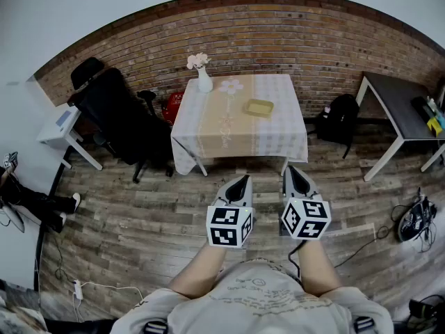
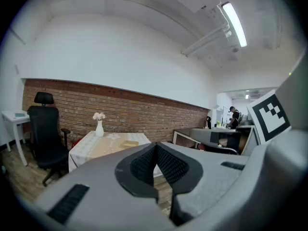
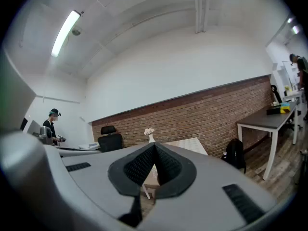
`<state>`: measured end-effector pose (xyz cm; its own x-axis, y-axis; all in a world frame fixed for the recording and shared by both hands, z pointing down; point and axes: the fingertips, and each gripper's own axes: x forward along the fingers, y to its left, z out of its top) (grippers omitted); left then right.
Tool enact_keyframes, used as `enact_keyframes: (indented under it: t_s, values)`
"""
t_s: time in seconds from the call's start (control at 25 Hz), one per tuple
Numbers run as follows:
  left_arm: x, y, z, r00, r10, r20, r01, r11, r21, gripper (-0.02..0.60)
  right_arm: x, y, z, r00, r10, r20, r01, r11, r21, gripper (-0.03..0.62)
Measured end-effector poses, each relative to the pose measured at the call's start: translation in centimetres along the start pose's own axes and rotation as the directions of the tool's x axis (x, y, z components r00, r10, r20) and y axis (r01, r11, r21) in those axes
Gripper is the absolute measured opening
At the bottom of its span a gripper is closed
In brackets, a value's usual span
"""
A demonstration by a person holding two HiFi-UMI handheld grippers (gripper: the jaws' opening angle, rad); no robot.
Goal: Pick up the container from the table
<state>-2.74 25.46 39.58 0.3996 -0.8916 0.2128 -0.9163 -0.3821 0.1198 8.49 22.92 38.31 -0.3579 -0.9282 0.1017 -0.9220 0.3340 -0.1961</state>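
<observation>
A flat yellow container (image 1: 259, 107) lies on the cloth-covered table (image 1: 285, 134), toward its right side. The left gripper view shows the container (image 2: 130, 143) small, on the table (image 2: 91, 150) beyond the jaws. A white vase with pale flowers (image 1: 202, 76) stands at the table's far left corner. My left gripper (image 1: 242, 179) and right gripper (image 1: 290, 170) hang side by side over the wooden floor, short of the table's near edge. Both point at the table, shut, with nothing between the jaws. In the right gripper view the vase (image 3: 151, 137) shows just above the jaw tips.
A black office chair (image 1: 119, 117) and a red bag (image 1: 174, 106) stand left of the table, with a white side table (image 1: 60, 128) further left. On the right are a black backpack (image 1: 340, 117) and a dark desk (image 1: 401, 101). Cables (image 1: 416, 218) lie on the floor.
</observation>
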Motion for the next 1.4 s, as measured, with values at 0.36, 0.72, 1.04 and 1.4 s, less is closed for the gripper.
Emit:
enact_keyframes:
  t_s: [0.36,0.72,1.04,1.4]
  values:
    - [-1.2,-0.9,-0.8,1.000,-0.004,-0.013,0.004,1.000,-0.023,0.003,-1.6,0.7,-0.7,1.000,0.009,-0.018,-0.009,1.000,0.007,0.002]
    - [-0.3,-2.5,-1.5,1.000,0.008,-0.019,-0.009,0.999,-0.036,0.003,-2.1,-0.8,-1.8,0.998,0.033,-0.050,-0.032,0.999,0.010,0.002]
    - [0.4,-4.3,-3.8,0.999,0.012,-0.048,-0.014,0.999,-0.032,0.003,-2.8,-2.7,-3.0,0.997,0.035,-0.076,-0.035,0.999,0.011,0.002]
    - [3.0,-4.1,-3.0,1.000,0.019,-0.011,-0.020,0.999,-0.029,0.003,-1.3,-4.7,-3.1,0.997,0.035,-0.063,-0.035,0.999,0.001,0.002]
